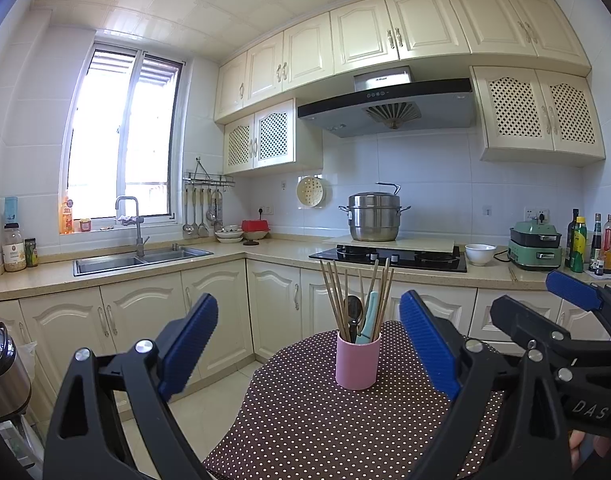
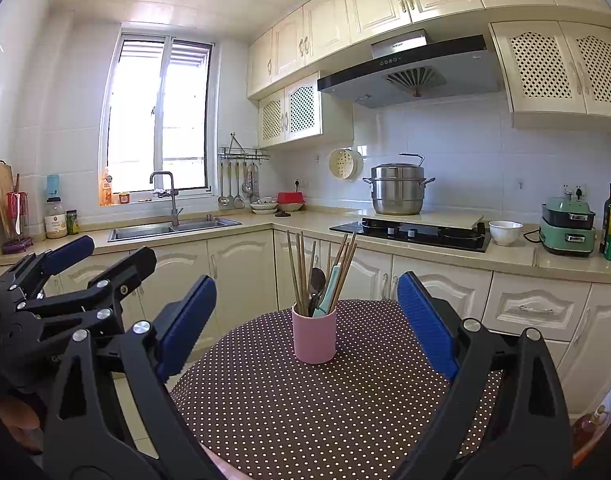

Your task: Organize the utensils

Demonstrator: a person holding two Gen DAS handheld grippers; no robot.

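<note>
one pink cup [image 1: 358, 360], one dark spoon [image 1: 353, 312], two grippers, one steamer pot [image 1: 374, 216]

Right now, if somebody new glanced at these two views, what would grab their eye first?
Probably the pink cup standing upright on the brown polka-dot tablecloth, bristling with wooden chopsticks, a dark spoon and a pale teal utensil. Next, the blue-padded tongs: the left tongs and right tongs both gape open on either side of it, touching nothing.

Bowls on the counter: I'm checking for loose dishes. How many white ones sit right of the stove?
1. The white bowl stands between the stove and the green appliance; others may be hidden.
</note>
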